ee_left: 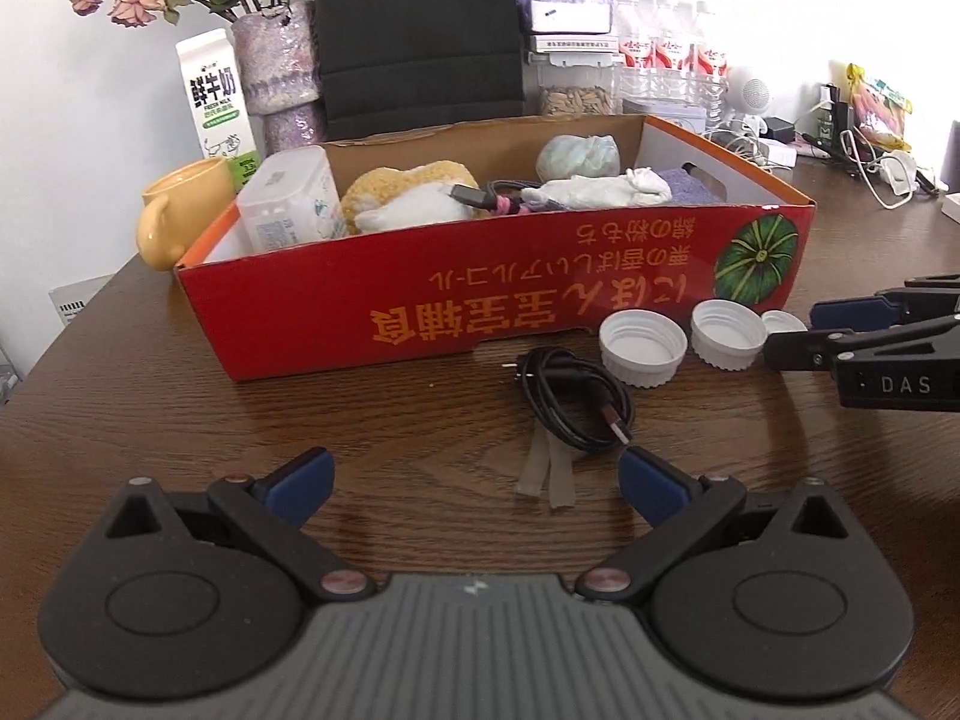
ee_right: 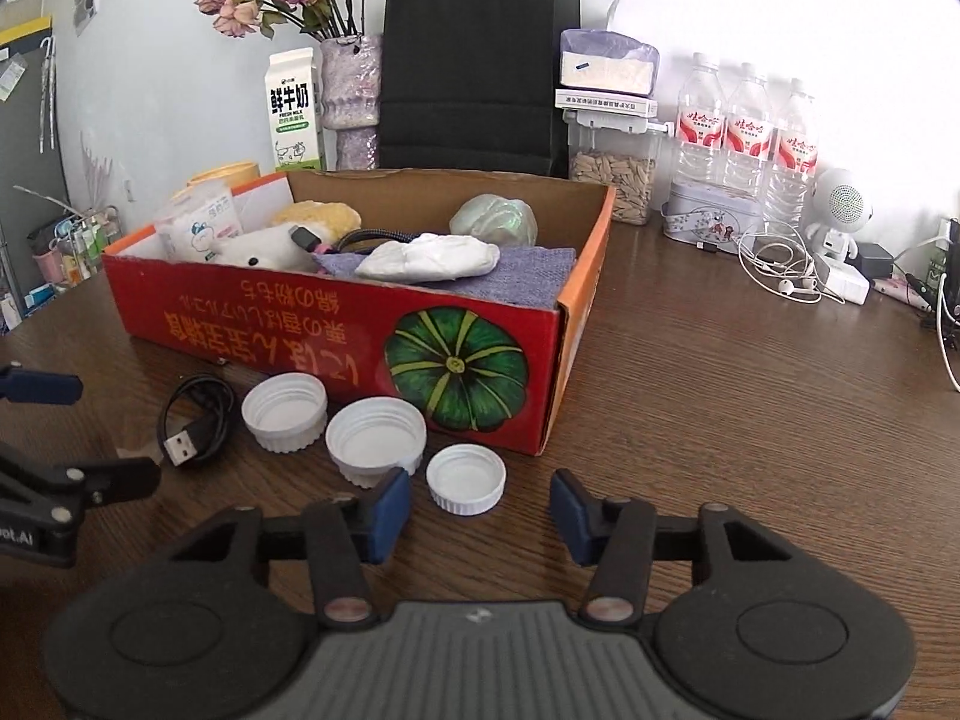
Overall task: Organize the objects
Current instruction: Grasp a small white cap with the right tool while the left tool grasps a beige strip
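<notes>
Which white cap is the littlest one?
The smallest cap, the one in front of the box's pumpkin picture, nearest the right gripper. The other two caps are wider.

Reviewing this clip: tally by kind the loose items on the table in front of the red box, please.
White caps: 3
Black USB cable: 1
Tape strips: 2
Total: 6
</notes>
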Demonstrator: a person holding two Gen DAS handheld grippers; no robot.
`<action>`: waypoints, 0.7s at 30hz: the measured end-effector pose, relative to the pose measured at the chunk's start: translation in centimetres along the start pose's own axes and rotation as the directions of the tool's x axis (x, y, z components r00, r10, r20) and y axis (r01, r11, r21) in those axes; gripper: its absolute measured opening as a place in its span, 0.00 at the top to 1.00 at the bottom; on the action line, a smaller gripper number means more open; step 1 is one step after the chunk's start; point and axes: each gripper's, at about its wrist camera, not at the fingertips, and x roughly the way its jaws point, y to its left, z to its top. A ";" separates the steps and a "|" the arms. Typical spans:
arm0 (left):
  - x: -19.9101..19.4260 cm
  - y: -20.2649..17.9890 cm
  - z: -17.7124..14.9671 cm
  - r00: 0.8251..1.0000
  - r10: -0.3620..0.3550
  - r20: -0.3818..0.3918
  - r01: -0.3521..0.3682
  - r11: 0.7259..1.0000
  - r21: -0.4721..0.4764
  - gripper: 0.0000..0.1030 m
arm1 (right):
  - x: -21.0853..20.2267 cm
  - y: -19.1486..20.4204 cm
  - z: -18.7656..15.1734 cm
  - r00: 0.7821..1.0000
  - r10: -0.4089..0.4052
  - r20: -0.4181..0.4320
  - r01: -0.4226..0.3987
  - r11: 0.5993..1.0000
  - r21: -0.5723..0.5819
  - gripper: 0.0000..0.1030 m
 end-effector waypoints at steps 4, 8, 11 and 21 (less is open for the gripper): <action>0.4 0.1 0.0 1.000 -0.018 -0.014 0.017 1.000 -0.012 0.04 | 0.0 -0.1 0.1 1.000 0.016 0.002 -0.016 1.000 0.005 0.60; 0.4 0.3 0.1 0.997 -0.072 -0.001 0.072 0.997 -0.032 0.28 | -0.1 -0.1 0.1 1.000 0.023 0.003 -0.023 1.000 0.006 0.65; 0.2 0.1 0.2 0.994 -0.107 0.019 0.108 0.994 -0.017 0.58 | -0.1 -0.1 0.1 1.000 0.025 0.003 -0.025 1.000 0.005 0.67; -0.2 0.3 0.1 0.994 -0.103 0.026 0.104 0.994 -0.029 0.94 | -0.3 -0.1 0.1 0.999 0.042 0.007 -0.042 0.999 0.003 0.74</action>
